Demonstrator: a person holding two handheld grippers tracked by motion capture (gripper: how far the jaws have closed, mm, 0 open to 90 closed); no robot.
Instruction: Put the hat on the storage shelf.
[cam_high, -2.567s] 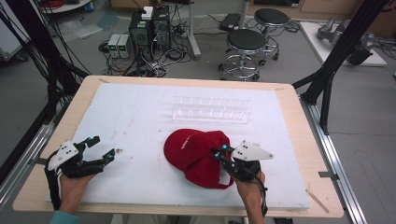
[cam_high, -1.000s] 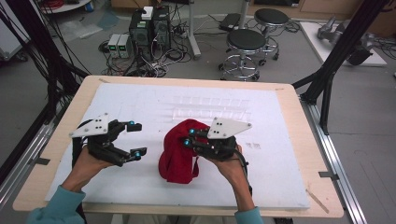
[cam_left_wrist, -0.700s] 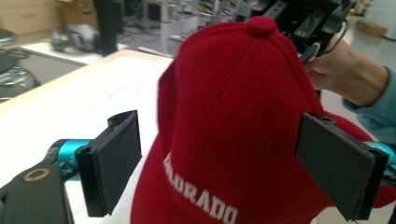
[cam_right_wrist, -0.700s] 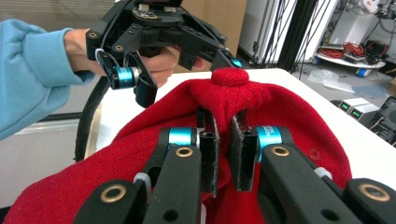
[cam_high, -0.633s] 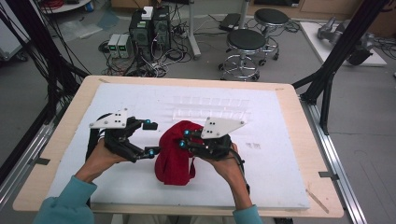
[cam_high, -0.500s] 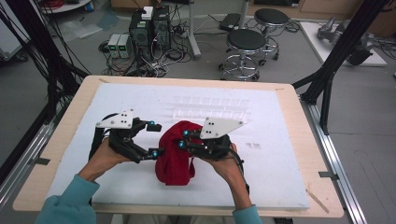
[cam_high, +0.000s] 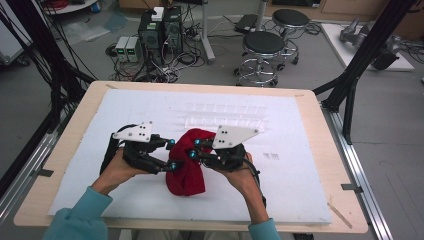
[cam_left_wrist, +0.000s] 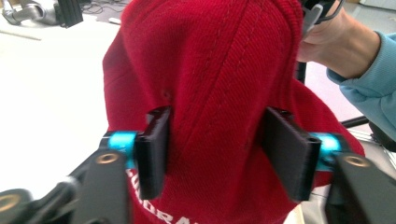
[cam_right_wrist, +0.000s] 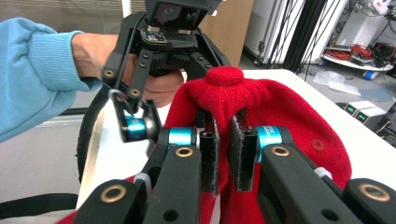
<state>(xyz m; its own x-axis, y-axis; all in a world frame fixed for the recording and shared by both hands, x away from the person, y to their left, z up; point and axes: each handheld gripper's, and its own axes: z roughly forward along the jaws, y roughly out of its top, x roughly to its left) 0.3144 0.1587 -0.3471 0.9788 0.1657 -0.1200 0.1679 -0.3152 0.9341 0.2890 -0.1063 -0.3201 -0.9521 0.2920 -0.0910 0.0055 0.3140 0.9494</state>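
Red cap (cam_high: 186, 162) stood bunched upright on the white table cover (cam_high: 300, 200), held between both grippers. Right gripper (cam_right_wrist: 223, 154) pinched a fold of its fabric. Left gripper (cam_left_wrist: 226, 151), jaws just closing, pressed its pads (cam_left_wrist: 154, 149) against the cap's crown from the other side

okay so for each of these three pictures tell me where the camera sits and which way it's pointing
High view: fixed above the person's side, looking forward and down on the white table; both forearms, the left hand-held gripper and the right hand-held gripper meet at the red cap.
Left gripper view: rides that hand-held gripper, looking along its jaws, which have just been closing and now press the cap's crown between them; the other hand shows behind.
Right gripper view: looks along its jaws, pinched on cap fabric, facing the left hand-held gripper.
Shared by all: the cap.
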